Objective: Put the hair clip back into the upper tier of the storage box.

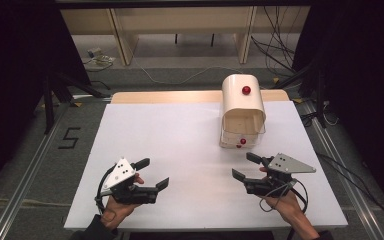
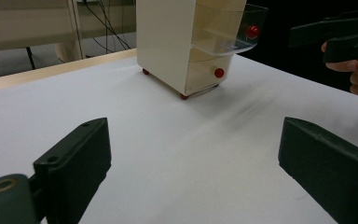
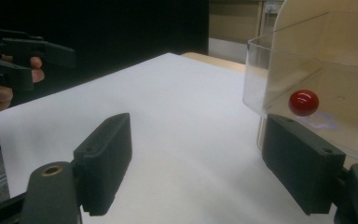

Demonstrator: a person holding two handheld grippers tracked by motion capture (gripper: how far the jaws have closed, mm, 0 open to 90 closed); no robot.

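Black plastic forms both tools, each held in one of the person's hands low over the near part of the table. The left tool (image 1: 156, 173) has its jaws spread wide with nothing between them, and a grey three-cornered plate rides on its top. The left hand (image 1: 114, 206) grips it from below at the table's near edge. The right tool (image 1: 246, 166) is likewise spread wide and holds nothing, with its cable looping beside the right hand (image 1: 286, 205). The two tools sit well apart and angle inward toward each other, with bare white table (image 1: 180, 135) between them.

Beyond the right tool, toward the far right of the table, stands a small cream-coloured drawer cabinet with a rounded top (image 1: 242, 107). Its upper clear plastic drawer (image 2: 228, 28) is pulled out toward the person and carries a round red knob (image 2: 252, 31) on its front. The lower clear drawer (image 2: 207, 74) is pushed in, with its own red knob (image 2: 219, 73). In the right gripper view the open drawer's red knob (image 3: 303, 102) sits just above the tool's right-hand jaw, near it; whether they touch I cannot tell
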